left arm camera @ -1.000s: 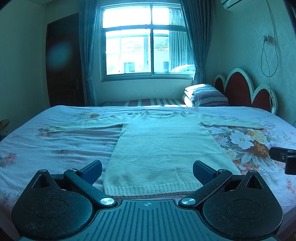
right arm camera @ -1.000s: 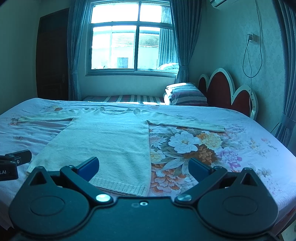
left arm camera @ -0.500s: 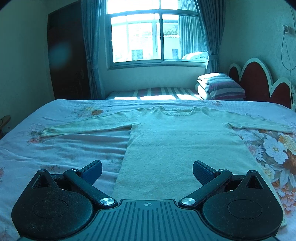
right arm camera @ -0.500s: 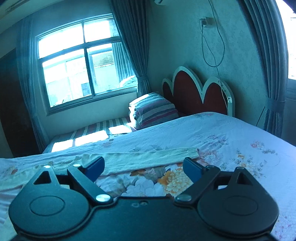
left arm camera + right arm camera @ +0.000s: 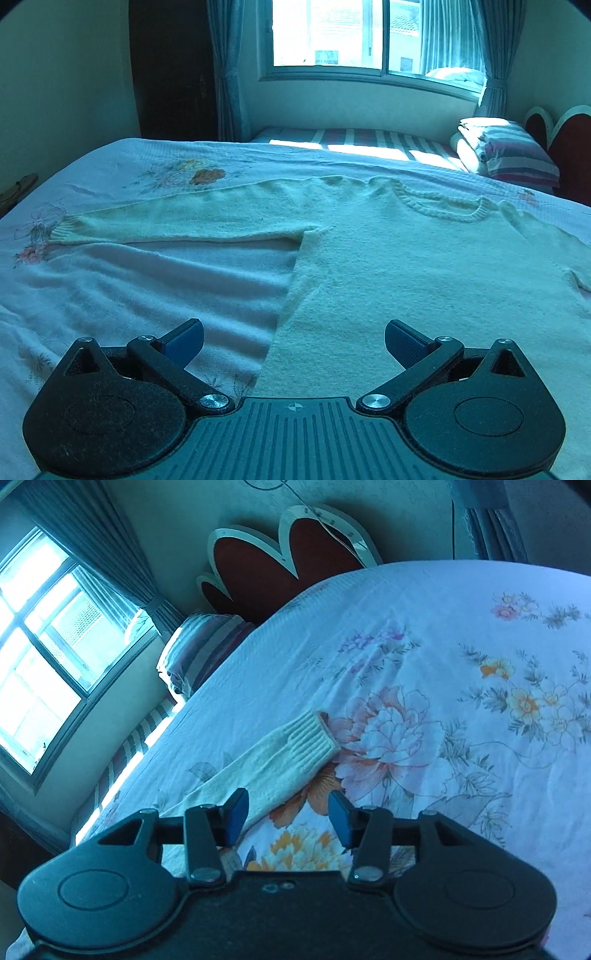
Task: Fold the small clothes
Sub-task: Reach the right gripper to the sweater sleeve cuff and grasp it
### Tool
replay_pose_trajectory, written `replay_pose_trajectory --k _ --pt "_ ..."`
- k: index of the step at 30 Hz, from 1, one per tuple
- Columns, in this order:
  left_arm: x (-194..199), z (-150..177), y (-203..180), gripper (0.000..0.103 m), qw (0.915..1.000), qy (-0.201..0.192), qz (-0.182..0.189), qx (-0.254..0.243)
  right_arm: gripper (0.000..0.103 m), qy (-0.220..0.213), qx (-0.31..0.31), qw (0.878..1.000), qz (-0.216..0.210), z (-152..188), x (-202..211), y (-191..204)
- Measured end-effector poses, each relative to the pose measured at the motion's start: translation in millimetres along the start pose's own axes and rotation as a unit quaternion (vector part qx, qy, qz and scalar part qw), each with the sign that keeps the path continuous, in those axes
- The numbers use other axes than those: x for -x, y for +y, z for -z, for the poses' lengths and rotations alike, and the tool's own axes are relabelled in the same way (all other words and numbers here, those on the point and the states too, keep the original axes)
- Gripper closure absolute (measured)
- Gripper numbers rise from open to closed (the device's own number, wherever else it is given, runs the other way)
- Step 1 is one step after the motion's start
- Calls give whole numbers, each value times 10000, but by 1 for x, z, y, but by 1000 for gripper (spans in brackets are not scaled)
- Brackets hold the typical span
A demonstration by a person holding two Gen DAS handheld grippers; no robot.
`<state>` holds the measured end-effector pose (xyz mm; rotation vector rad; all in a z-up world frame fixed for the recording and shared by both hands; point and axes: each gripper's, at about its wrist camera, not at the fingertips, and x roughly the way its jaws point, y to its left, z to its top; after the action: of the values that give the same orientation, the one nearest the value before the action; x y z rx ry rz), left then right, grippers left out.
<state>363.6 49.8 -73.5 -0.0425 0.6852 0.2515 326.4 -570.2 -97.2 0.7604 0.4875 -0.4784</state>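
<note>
We see the left tongs (image 5: 293, 341) spread wide, nothing between the blue pads (image 5: 184, 341), hanging low over the near part of the sweater (image 5: 424, 280); the sweater's left side edge runs up between the pads. The cream knit sweater lies flat, front up, on the bed (image 5: 129, 288), hem toward us, ribbed neckline (image 5: 443, 206) toward the far edge. Its left sleeve (image 5: 177, 221) stretches straight out toward the left edge of the bed, cuff resting on a floral print. Right tongs (image 5: 288, 814) are rolled, so their view is tilted; the jaws have just been closing and now stand about half apart, nothing pinched. The right sleeve (image 5: 280, 764) lies on the bed just ahead, its length passing under the left-hand pad (image 5: 236, 812); we can't tell if that pad touches the knit. The ribbed cuff (image 5: 314, 738) sits beyond the tips on a big flower print, pointing toward the headboard side. Farther off: a folded striped quilt (image 5: 509, 155) near the far right corner of the bed, a scalloped red headboard (image 5: 280, 557), then the window (image 5: 369, 33) with curtains (image 5: 229, 70) and a dark wardrobe (image 5: 170, 70) in the far left.
</note>
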Motion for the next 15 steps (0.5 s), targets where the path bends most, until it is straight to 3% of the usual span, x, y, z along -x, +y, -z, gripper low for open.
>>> replay_pose_trajectory --k 6,11,14,15 --pt "-6 -3 -5 0 9983 42 -532 -239 51 161 -359 9987 -310 -8 -44 -22" --pt "-4 -14 3 0 9969 113 -776 88 51 152 -365 9972 -641 -15 -65 -17" --pt "-6 -17 10 0 9961 141 -833 245 56 122 -320 9967 -737 -19 -73 -9" --pt "-9 -18 11 0 9959 179 -850 242 63 141 -307 9963 -785 -20 -75 -5"
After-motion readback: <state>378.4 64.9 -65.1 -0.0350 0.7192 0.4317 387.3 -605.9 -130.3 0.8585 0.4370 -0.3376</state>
